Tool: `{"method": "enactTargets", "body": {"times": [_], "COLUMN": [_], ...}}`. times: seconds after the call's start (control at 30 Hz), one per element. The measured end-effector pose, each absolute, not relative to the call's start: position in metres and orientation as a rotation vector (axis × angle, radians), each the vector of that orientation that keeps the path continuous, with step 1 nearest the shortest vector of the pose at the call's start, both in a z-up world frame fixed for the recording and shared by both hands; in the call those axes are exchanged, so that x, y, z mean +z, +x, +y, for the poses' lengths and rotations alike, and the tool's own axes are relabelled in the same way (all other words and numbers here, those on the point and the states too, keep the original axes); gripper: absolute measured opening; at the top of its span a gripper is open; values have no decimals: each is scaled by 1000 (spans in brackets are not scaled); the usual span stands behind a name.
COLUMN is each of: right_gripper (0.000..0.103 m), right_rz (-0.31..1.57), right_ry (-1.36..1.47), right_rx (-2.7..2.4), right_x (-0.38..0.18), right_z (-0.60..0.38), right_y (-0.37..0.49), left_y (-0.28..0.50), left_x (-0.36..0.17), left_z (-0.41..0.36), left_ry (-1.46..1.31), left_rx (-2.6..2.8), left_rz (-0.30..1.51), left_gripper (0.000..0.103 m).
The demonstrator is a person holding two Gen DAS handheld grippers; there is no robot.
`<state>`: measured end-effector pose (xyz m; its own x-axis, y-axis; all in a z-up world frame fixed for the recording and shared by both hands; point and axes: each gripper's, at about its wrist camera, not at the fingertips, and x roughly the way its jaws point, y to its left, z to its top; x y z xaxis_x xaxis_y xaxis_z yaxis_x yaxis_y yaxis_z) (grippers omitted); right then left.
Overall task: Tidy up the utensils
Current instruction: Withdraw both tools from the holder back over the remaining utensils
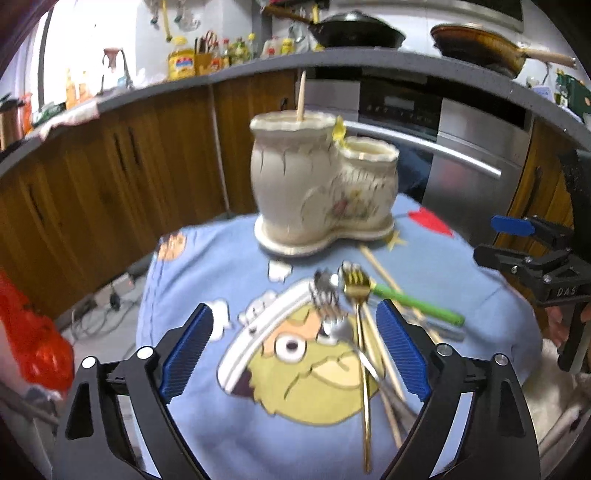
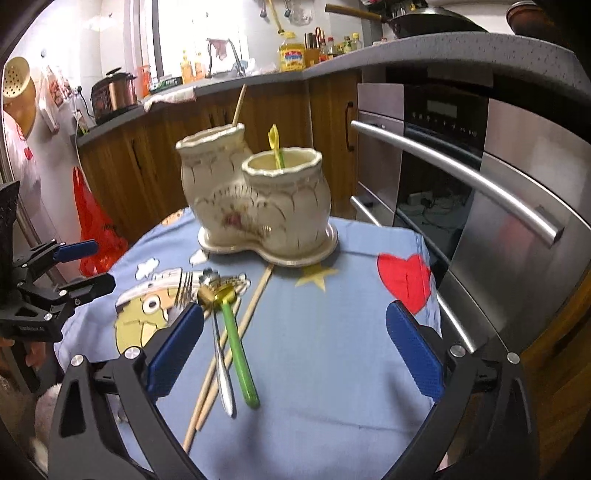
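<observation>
Both the left gripper (image 1: 295, 350) and right gripper (image 2: 295, 354) gape empty; that tangled utensil pile (image 1: 351, 314) could scatter if nudged.

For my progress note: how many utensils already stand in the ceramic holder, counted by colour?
Light wooden chopstick: 1
Yellow-green utensil: 1
Total in the ceramic holder: 2

A blue cartoon-print cloth (image 2: 332, 332) covered the table beneath the tool. Ahead stood wooden cabinets (image 1: 110, 166) and a steel oven (image 2: 480, 206). A red plastic bag (image 2: 96, 229) hung far left; a black wok (image 1: 354, 31) sat on the counter beyond.
</observation>
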<state>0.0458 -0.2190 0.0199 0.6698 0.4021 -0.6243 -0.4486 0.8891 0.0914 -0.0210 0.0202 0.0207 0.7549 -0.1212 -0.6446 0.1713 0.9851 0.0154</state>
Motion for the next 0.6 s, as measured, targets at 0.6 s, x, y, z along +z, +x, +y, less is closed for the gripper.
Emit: {"method": "enactTargets", "body": {"times": [0.6], "right_gripper": [98], "right_rz": [752], "right_ry": [-110], "right_rx": [489], "right_x": [-3], "right_z": [-219], "right_y": [49], "left_y": [-24], "left_x": [-21], "left_z": [-3], "left_ry": [102], "left_rx": [-202], "left_rz": [873], "left_gripper": [90]}}
